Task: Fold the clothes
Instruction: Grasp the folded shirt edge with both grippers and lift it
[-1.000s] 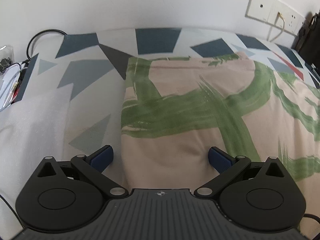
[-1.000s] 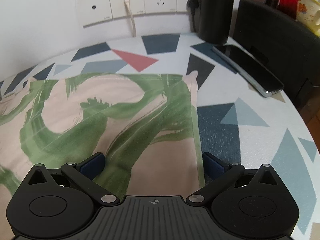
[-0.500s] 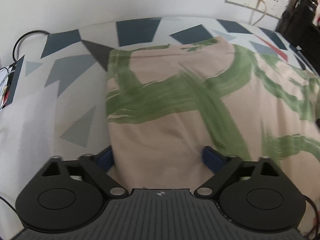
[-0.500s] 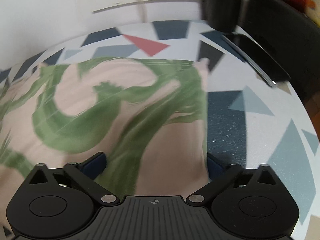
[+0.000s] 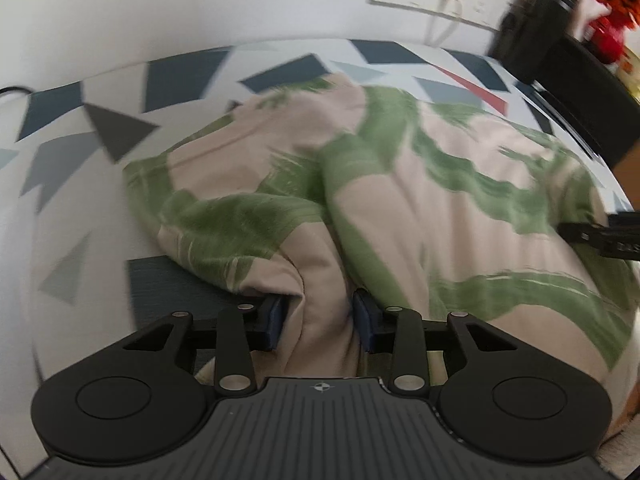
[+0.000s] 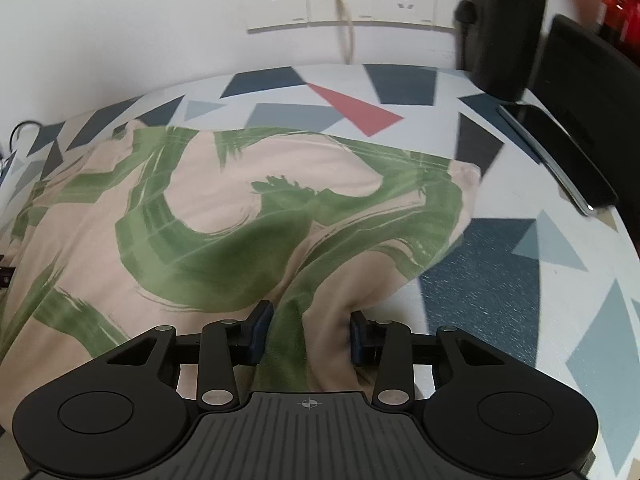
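Observation:
A beige garment with green brush-stroke print lies on a tablecloth patterned with triangles. My left gripper is closing on the garment's near left corner. A bunched fold sits pinched between its blue pads, and the cloth there is lifted off the table. My right gripper is closing on the near right corner, with a gathered fold squeezed between its pads. In the left wrist view the right gripper's black fingers show at the right edge.
A phone lies at the table's right side beside a tall black cylinder and a black block. A socket strip with a plugged cable is on the wall behind. A black cable loops at the far left.
Both pairs of jaws have narrowed from wide apart onto the garment's near edge. The flat cloth is now bunched and raised, and its left side has been drawn inward to the right.

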`<act>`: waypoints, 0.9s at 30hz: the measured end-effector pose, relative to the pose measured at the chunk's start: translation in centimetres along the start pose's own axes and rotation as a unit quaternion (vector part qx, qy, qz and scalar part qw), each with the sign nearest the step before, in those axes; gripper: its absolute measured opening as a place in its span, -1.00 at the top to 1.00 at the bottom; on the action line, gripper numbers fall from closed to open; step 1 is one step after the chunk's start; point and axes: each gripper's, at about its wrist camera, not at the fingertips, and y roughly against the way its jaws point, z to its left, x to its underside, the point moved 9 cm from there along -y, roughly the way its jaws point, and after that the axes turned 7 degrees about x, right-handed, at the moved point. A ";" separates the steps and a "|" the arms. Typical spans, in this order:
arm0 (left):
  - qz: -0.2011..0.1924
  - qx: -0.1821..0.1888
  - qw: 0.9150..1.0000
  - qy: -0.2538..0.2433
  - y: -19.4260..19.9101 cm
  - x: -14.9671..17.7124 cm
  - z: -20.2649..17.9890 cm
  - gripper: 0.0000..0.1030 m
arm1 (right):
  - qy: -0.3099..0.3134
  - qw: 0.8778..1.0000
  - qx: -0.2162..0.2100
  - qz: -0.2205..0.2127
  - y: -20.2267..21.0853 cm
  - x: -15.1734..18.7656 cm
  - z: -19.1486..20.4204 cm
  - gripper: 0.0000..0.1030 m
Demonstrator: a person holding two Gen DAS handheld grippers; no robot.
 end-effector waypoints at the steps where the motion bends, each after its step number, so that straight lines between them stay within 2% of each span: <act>1: 0.001 0.006 1.000 -0.001 -0.2 0.0 -0.5 0.34 | 0.006 1.000 -0.005 0.001 -0.1 0.0 0.4 0.31; 5: -0.016 0.027 0.999 0.023 -0.8 0.0 -1.9 0.35 | 0.030 0.999 -0.033 0.001 -0.2 -0.2 2.6 0.31; 9: -0.020 0.076 0.996 0.034 -1.6 0.1 -4.1 0.44 | 0.069 0.993 -0.093 0.002 -0.3 -0.5 6.6 0.35; 13: -0.026 0.057 0.998 0.028 -1.5 0.3 -5.1 0.51 | 0.094 0.988 -0.119 0.009 -0.4 -0.8 9.1 0.42; 15: -0.026 0.058 0.997 0.036 -1.1 0.5 -5.3 0.53 | 0.079 0.987 -0.141 0.021 -0.4 -0.7 9.0 0.46; 18: -0.030 0.043 0.999 0.014 -0.3 1.0 -6.0 0.57 | 0.068 0.982 -0.175 0.035 0.0 -0.2 9.3 0.50; 23: -0.073 0.081 0.993 0.039 2.6 0.9 -5.7 0.57 | 0.051 0.976 -0.206 0.043 1.0 -0.2 9.6 0.53; 27: -0.092 0.078 0.992 0.029 5.2 0.6 -6.0 0.57 | 0.029 0.969 -0.244 0.029 3.2 -0.5 9.5 0.54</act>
